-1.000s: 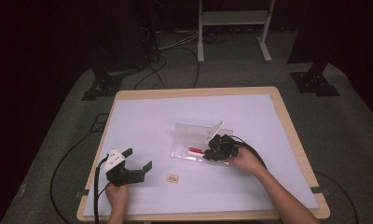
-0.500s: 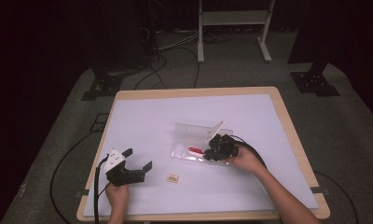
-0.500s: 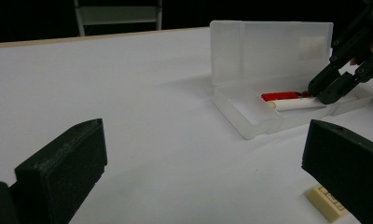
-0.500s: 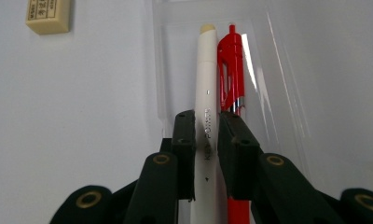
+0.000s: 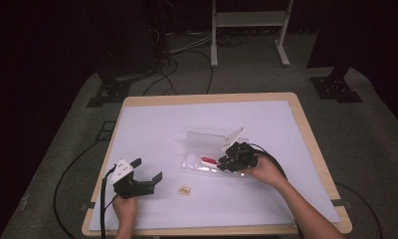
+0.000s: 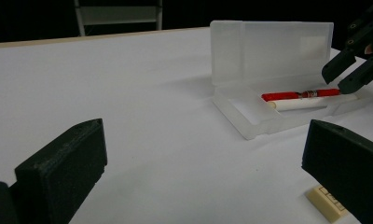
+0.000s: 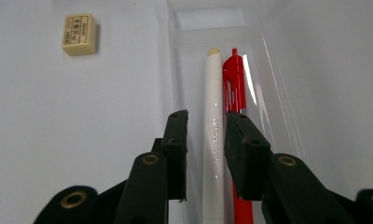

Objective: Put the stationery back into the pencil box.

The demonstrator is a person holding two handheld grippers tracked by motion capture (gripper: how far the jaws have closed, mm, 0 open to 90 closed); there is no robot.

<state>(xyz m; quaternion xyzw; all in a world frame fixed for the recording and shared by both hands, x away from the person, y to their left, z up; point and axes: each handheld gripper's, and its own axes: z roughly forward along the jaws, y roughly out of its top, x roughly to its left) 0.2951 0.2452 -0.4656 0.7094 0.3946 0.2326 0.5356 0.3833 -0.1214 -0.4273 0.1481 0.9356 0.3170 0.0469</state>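
A clear plastic pencil case [image 5: 193, 162] lies open mid-table, its lid [image 6: 273, 49] standing up behind it. A red pen [image 7: 234, 79] and a white pen [image 7: 213, 93] lie side by side in its tray. My right gripper [image 7: 205, 140] hangs low over the tray's right end. Its jaws have just been opening and now stand open on either side of the white pen, with a small gap each side. My left gripper [image 5: 148, 170] rests open at the near left of the table with nothing between its jaws. A small cream eraser [image 5: 184, 189] lies between the two grippers.
The table [image 5: 152, 124] has a white top with a wooden rim. Cables [image 5: 103, 199] trail from both grippers off the near edge. Dark stands and a white frame [image 5: 247, 20] sit on the floor beyond the far edge.
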